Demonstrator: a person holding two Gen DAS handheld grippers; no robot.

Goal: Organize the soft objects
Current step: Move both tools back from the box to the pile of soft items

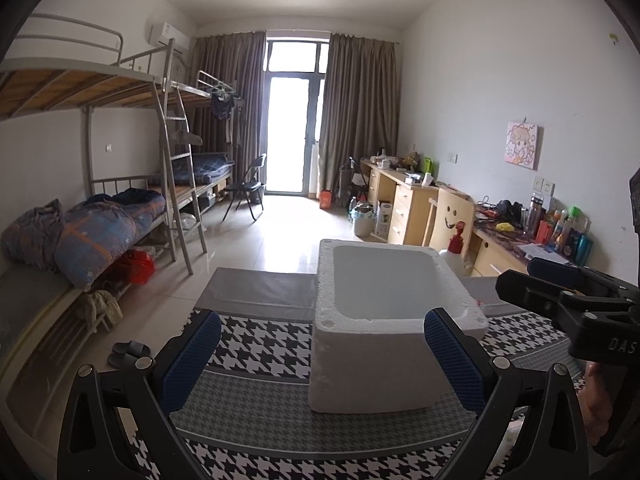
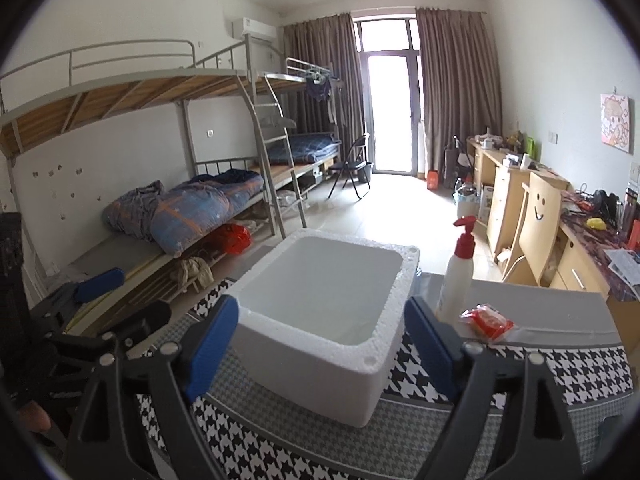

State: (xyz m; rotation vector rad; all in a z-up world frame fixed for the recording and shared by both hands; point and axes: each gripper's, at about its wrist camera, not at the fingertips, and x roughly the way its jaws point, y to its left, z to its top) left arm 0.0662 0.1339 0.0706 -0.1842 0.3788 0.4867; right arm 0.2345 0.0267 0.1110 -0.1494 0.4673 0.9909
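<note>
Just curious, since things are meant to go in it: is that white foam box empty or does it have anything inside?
The foam box looks empty: the right wrist view shows bare white walls and floor. Its nearest inner corner is hidden by the rim.

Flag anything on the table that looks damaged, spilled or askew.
Nothing spilled. The foam box sits skewed to the cloth's pattern, and its rim looks chipped near the front right corner. The pump bottle stands upright; the red packet lies loose beside it. Both grippers are open and empty.
</note>
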